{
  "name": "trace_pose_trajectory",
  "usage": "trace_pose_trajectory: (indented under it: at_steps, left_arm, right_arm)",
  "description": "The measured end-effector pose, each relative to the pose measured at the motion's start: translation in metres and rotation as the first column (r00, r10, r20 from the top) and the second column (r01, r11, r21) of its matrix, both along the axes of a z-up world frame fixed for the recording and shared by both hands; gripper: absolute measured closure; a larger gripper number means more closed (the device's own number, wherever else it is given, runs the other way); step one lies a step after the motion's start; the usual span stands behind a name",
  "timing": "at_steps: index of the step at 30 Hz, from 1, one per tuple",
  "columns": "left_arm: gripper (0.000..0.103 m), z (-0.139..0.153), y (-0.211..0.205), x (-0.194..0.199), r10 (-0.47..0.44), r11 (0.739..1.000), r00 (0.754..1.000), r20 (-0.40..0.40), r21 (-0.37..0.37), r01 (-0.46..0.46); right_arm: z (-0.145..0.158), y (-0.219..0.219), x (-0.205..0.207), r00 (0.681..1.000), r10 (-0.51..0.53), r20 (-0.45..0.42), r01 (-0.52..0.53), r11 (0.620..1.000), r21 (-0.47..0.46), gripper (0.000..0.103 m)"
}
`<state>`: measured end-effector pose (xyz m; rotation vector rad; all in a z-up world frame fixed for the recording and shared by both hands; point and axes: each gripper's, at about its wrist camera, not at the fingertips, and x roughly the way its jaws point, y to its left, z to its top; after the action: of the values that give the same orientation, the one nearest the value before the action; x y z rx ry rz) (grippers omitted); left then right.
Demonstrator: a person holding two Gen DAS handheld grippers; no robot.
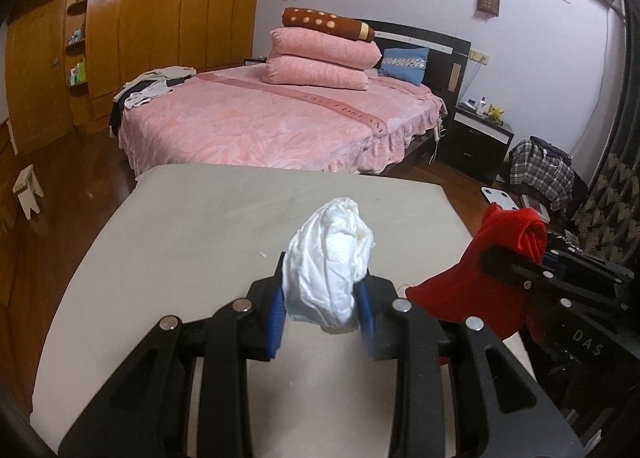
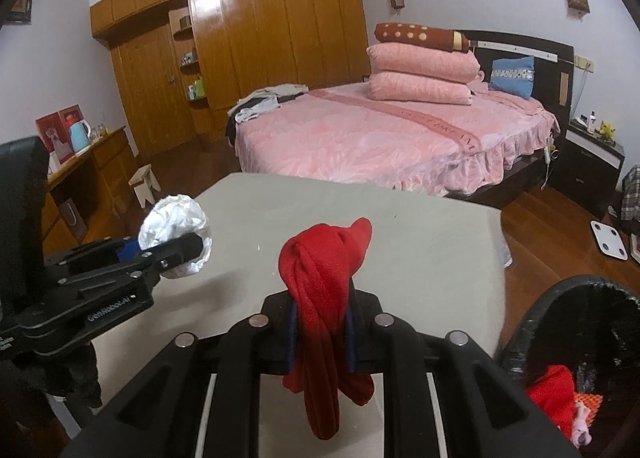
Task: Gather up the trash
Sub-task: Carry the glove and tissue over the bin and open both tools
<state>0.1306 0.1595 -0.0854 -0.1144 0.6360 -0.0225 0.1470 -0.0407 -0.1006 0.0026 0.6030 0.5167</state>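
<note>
My left gripper [image 1: 323,294] is shut on a crumpled white paper wad [image 1: 330,266] and holds it above the grey table [image 1: 180,226]. The wad also shows in the right wrist view [image 2: 176,230], at the left. My right gripper [image 2: 322,322] is shut on a twisted red cloth [image 2: 324,298] that hangs down between the fingers above the table [image 2: 420,242]. The red cloth also shows at the right of the left wrist view [image 1: 480,270]. A black trash bin [image 2: 576,338] stands at the lower right, with red and pink items inside.
A pink bed [image 1: 272,126] with stacked pillows lies beyond the table. A wooden wardrobe [image 2: 260,34] covers the back wall. A dark nightstand [image 1: 480,134], a white floor scale [image 2: 608,240], a small stool [image 2: 146,182] and a side desk [image 2: 80,178] stand around.
</note>
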Motion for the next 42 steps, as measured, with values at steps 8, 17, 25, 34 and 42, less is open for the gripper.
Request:
trace_pose_trajectory:
  at_steps: [8,17,25,34,42]
  left_arm:
    - [0.074,0.016,-0.029,-0.005,-0.045,0.999,0.998,0.034,-0.002,0.045]
    - [0.073,0.026,-0.067,-0.009,-0.110,0.994,0.992,0.056,-0.006,0.110]
    - [0.073,0.035,-0.103,-0.013,-0.170,0.985,0.982,0.077,0.000,0.171]
    - [0.073,0.051,-0.158,-0.014,-0.261,0.965,0.959,0.114,0.013,0.261]
    - [0.073,0.054,-0.215,-0.008,-0.367,0.930,0.921,0.130,0.027,0.366]
  right_arm:
    - [0.023,-0.023,-0.011,0.999,-0.019,0.051,0.018,1.000,0.007,0.085]
    - [0.036,-0.058,-0.020,0.994,-0.073,0.079,0.071,0.997,0.034,0.085]
    - [0.046,-0.096,-0.029,0.986,-0.127,0.104,0.123,0.991,0.045,0.085]
    - [0.052,-0.145,-0.036,0.972,-0.204,0.121,0.201,0.979,0.037,0.085]
    - [0.052,-0.200,-0.039,0.945,-0.302,0.121,0.300,0.953,0.039,0.085]
